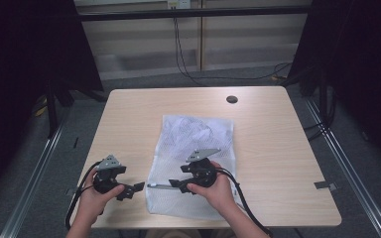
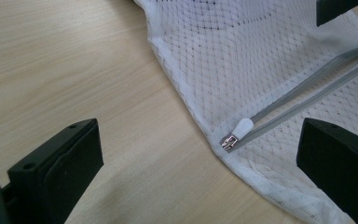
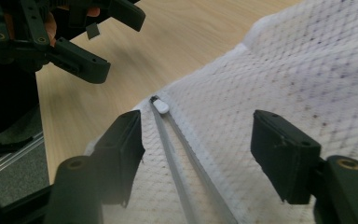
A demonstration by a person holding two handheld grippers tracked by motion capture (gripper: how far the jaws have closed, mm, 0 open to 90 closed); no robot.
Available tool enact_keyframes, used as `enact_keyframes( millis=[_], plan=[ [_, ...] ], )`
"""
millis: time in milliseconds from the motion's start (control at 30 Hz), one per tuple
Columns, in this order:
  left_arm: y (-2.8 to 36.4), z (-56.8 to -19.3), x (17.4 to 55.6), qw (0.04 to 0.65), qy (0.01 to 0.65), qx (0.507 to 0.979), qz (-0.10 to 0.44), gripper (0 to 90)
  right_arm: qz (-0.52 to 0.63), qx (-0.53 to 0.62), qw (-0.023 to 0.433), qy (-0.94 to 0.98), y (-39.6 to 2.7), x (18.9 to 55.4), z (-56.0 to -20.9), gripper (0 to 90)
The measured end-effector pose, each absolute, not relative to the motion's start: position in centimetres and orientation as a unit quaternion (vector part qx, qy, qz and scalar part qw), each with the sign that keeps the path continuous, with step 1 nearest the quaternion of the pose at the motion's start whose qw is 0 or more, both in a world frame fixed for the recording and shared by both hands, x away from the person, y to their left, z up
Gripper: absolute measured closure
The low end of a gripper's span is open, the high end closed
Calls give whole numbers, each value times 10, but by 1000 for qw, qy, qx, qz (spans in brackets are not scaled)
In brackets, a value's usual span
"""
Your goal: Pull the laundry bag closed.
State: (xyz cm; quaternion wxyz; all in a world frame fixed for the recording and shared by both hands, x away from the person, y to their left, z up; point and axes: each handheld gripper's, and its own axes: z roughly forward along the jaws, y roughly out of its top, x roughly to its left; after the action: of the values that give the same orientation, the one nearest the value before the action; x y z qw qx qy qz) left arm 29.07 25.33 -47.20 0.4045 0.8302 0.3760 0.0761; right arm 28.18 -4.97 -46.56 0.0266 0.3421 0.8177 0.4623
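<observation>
A white mesh laundry bag (image 1: pixel 193 144) lies flat on the wooden table (image 1: pixel 129 114). A grey zipper (image 1: pixel 161 186) runs along its near edge, and the white pull tab (image 2: pixel 242 127) sits at the zipper's left end. My left gripper (image 1: pixel 138 187) hovers just left of the bag, open, with the pull tab (image 3: pixel 160 106) a short way ahead of its jaws. My right gripper (image 1: pixel 173 184) is over the bag's near part, pointing left. Its jaws stand open on either side of the zipper tape (image 3: pixel 186 158) without pressing on it.
A dark round cable hole (image 1: pixel 231 99) sits near the table's far edge. Black curtains hang at both sides, and cables trail on the floor behind the table. Metal rails (image 1: pixel 347 163) run along the floor to the right and left.
</observation>
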Motion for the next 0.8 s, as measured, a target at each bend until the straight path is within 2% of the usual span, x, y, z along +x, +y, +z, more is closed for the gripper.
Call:
enact_keyframes(
  millis=[267,500,800],
  plan=[
    [256,-473,288,401,375,833,76,1,466,336,23,818,-36,285,-471,425],
    [256,-473,288,399,376,832,77,1,470,342,-5,814,-21,288,-477,510],
    [255,-475,289,391,375,838,72,6,475,357,-26,804,-3,292,-485,569]
  ],
)
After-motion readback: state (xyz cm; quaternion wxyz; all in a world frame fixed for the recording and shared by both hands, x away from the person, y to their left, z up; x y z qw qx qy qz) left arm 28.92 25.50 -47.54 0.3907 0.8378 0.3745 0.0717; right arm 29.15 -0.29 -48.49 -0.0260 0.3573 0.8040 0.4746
